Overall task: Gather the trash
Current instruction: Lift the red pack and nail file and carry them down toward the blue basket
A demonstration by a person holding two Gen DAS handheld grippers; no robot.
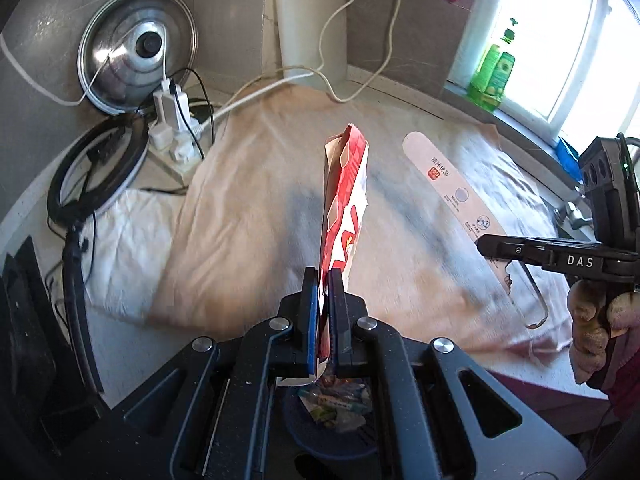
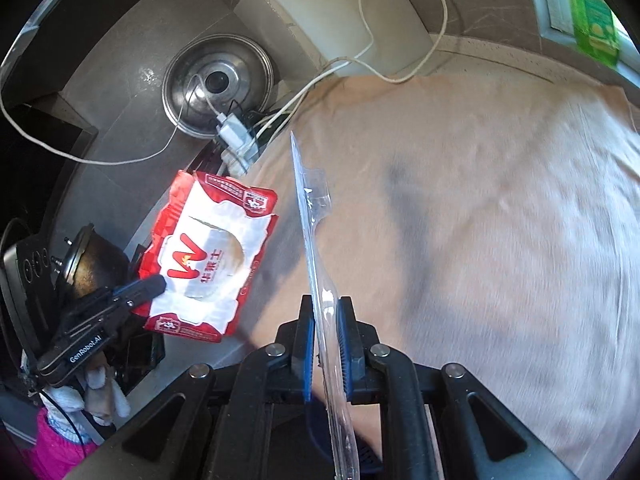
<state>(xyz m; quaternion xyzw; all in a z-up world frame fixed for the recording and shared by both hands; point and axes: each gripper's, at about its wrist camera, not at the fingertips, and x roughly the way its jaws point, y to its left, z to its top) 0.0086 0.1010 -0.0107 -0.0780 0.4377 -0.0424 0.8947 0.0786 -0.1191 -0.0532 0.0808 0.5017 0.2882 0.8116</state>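
Trash is in both grippers: the left gripper [image 1: 324, 316] is clamped on a torn red-and-white wrapper [image 1: 344, 208], and the right gripper [image 2: 325, 344] pinches a clear plastic package [image 2: 316, 248], both held above the table [image 1: 120, 344]. A blue bin [image 1: 332, 424] holding scraps shows below the left gripper, so dropping both pieces in seems to be what remains. The table's peach cloth [image 2: 500, 240] looks cleared; a pot lid [image 1: 136, 48] and chargers sit at its far left corner, a window at the right edge.

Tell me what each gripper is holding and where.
Left gripper pinches the red-and-white wrapper by its lower edge; right gripper clamps the clear plastic packaging near its lower end.
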